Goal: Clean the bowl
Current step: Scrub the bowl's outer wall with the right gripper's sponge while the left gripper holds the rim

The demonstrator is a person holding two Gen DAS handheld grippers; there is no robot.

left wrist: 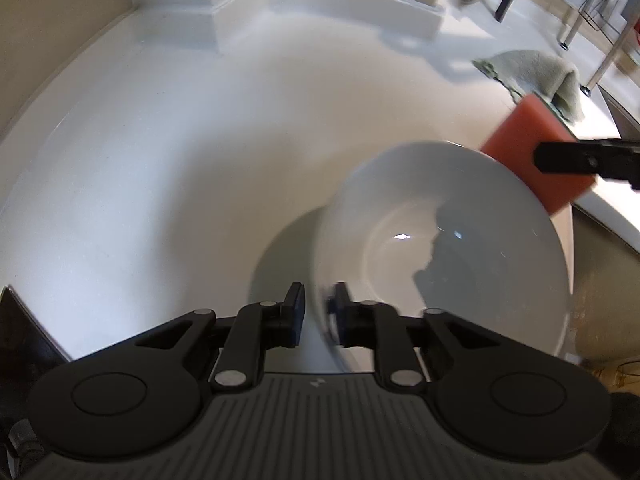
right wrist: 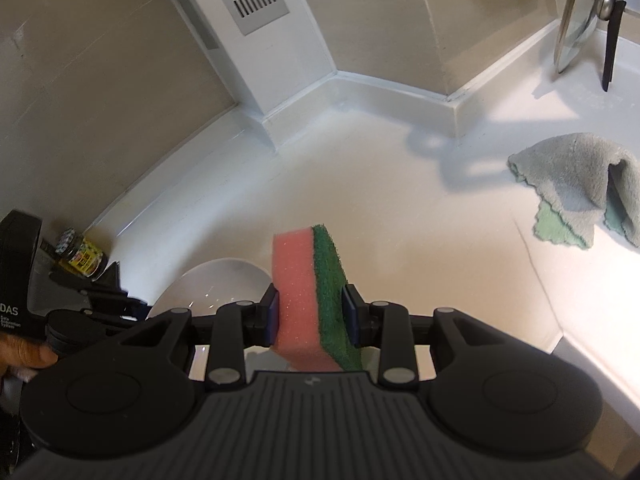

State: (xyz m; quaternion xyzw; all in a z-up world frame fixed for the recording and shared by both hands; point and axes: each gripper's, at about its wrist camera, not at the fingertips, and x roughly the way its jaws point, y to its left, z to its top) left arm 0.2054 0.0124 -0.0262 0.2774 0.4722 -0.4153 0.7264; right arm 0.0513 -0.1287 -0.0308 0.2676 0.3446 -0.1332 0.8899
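A white bowl [left wrist: 460, 240] is tilted on its side above the white counter, its hollow facing right. My left gripper [left wrist: 318, 312] is shut on the bowl's near rim. My right gripper [right wrist: 312, 312] is shut on a pink sponge with a green scouring side [right wrist: 312, 300]. In the left wrist view the sponge [left wrist: 524, 156] and the right gripper's finger [left wrist: 580, 158] sit at the bowl's far right rim. In the right wrist view the bowl [right wrist: 212, 288] lies low left, just left of the sponge, with the left gripper [right wrist: 100, 296] beside it.
A crumpled grey-green cloth [right wrist: 580, 188] lies on the counter [right wrist: 400, 184] to the right; it also shows in the left wrist view [left wrist: 536, 76]. A glass pot lid [right wrist: 580, 20] leans at the back right. A small jar [right wrist: 82, 256] stands at the left wall. A sink edge [left wrist: 608, 208] is at the right.
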